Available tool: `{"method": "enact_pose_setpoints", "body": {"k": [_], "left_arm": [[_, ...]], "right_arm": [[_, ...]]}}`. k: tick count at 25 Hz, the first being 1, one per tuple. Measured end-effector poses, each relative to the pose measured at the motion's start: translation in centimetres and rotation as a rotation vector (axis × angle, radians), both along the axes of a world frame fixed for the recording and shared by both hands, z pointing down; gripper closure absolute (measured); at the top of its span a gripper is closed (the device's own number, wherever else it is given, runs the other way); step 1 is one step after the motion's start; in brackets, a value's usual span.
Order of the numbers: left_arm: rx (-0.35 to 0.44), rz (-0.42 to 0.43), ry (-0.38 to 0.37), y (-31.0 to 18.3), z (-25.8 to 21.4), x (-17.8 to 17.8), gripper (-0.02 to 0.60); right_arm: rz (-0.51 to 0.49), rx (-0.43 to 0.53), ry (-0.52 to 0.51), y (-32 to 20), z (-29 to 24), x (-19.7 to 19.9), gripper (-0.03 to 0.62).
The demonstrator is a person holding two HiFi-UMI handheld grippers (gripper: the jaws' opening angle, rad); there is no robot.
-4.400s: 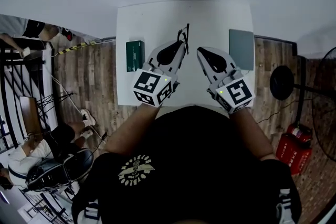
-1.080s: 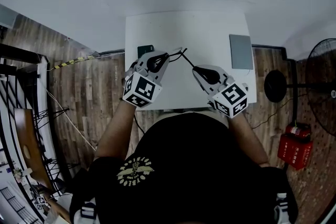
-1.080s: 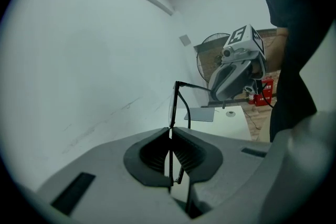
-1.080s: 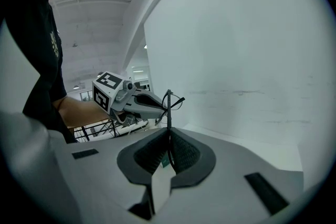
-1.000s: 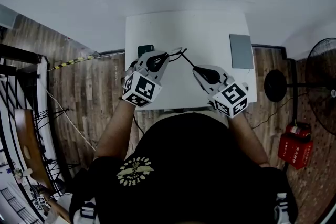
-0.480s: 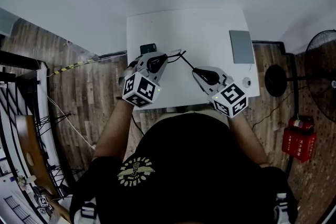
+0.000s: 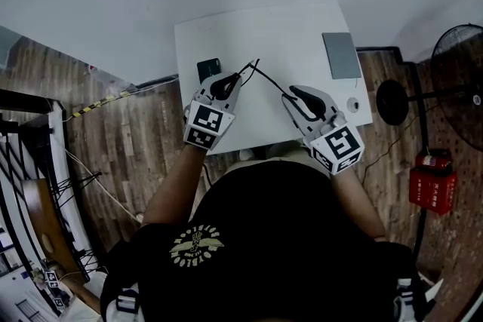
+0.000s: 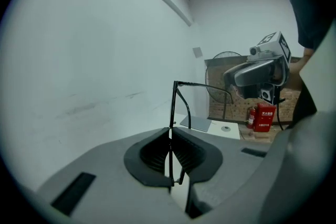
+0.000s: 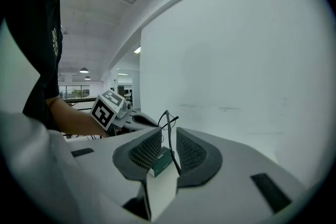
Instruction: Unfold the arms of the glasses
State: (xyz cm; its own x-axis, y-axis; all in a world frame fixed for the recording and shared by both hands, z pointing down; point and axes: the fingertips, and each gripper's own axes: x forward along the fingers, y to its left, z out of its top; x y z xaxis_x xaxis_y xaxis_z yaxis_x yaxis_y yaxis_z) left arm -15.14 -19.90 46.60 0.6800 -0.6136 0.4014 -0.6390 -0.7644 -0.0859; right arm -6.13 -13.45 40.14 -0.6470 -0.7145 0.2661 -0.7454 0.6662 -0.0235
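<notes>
One pair of glasses (image 7: 269, 80): your left gripper (image 7: 241, 75) pinches its frame; one arm passes between your right gripper's (image 7: 291, 93) spread jaws.

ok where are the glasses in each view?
Head view: glasses upper centre, over the white table.
Left gripper view: glasses centre, upright, clamped in the jaws.
Right gripper view: glasses centre, one arm running between the jaws.
Shared landmark: the white table, behind the jaws in both gripper views.
</notes>
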Motion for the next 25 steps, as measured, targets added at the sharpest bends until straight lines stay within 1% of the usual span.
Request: {"method": "enact_pose_setpoints", "body": {"k": [3,6,9,12,15,18,22,25], "left_arm": [[-0.012,-0.054,0.056,-0.5,-0.2,0.5,0.56],[-0.004,-0.085,0.089,-0.9,-1.1,1.5,0.56],[-0.001,-0.109,0.139,-1.4,-2.5,3.0,0.56],[-0.031,-0.129,0.225,-1.5,-3.6,4.8,0.56],[-0.081,-0.132,0.337,-1.3,-4.6,7.5,0.56],[-0.1,-0.117,0.408,-0.8,-5.5,11.0,0.56],[-0.103,-0.095,0.445,0.3,-5.9,15.3,0.56],[-0.094,-0.09,0.446,1.0,-5.9,17.2,0.56]], "right_arm": [[0.004,0.06,-0.032,0.5,-2.1,0.1,0.514],[-0.027,0.094,-0.077,1.1,-3.4,-0.3,0.528],[-0.059,0.09,-0.088,1.1,-2.9,-0.3,0.53],[-0.082,0.065,-0.087,0.9,-2.0,0.4,0.53],[-0.098,0.03,-0.083,0.4,-1.4,2.2,0.53],[-0.082,0.016,-0.1,-0.4,-1.4,5.2,0.53],[-0.047,0.012,-0.149,-1.7,-1.8,9.4,0.528],[-0.042,-0.001,-0.19,-2.5,-2.0,11.0,0.528]]}}
